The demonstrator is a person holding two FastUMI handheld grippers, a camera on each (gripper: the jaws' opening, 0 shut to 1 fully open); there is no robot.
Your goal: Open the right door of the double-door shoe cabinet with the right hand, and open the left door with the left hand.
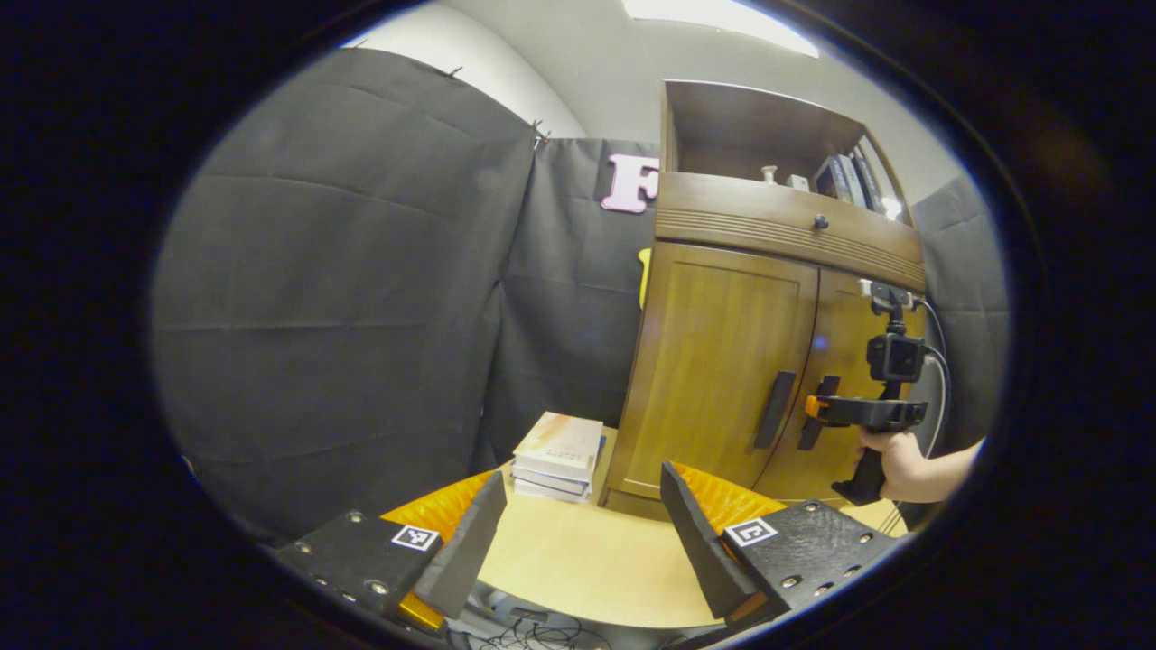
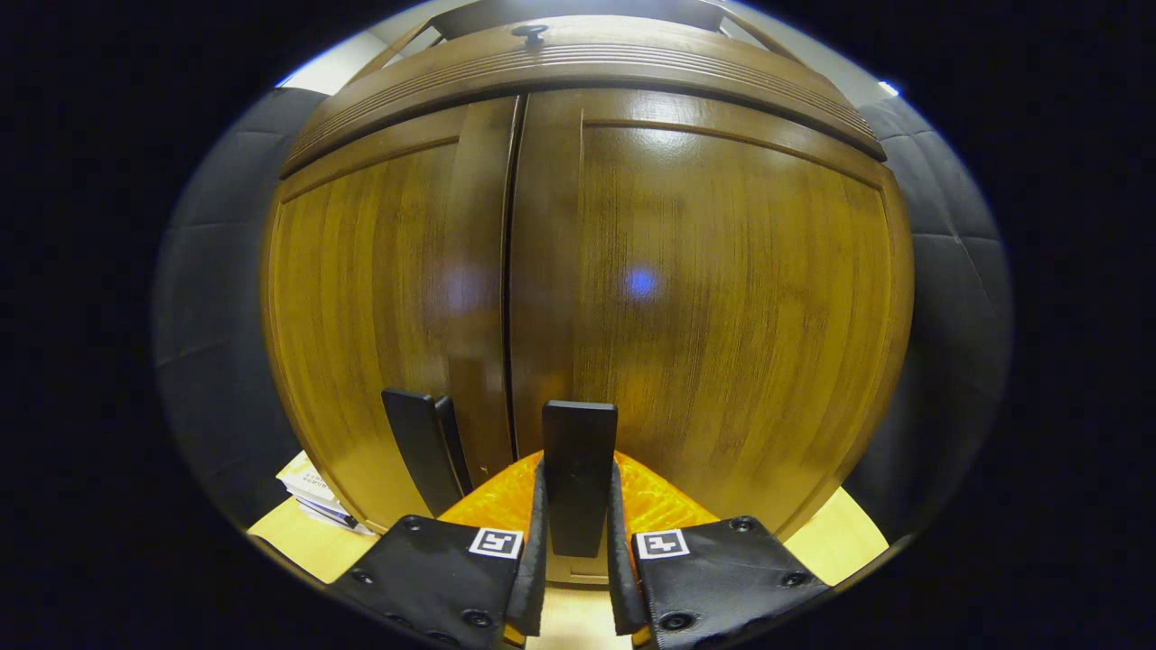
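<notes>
The wooden shoe cabinet (image 1: 768,226) stands on the table at the right of the left gripper view, both doors closed. Its left door (image 1: 713,352) carries a dark vertical handle (image 1: 775,409). My left gripper (image 1: 582,533) is open and hangs well short of the cabinet, with nothing between its fingers. A hand holds my right gripper (image 1: 817,406) against the right door (image 1: 844,334). In the right gripper view, my right gripper (image 2: 578,478) is shut on the right door's handle (image 2: 580,433). The left door's handle (image 2: 424,451) stands just left of it, beside the seam.
A stack of books (image 1: 560,456) lies on the light wooden table (image 1: 587,560), left of the cabinet's base. Above the doors are a drawer with a small knob (image 1: 820,221) and an open shelf (image 1: 759,135) holding small items. Black cloth walls surround the booth.
</notes>
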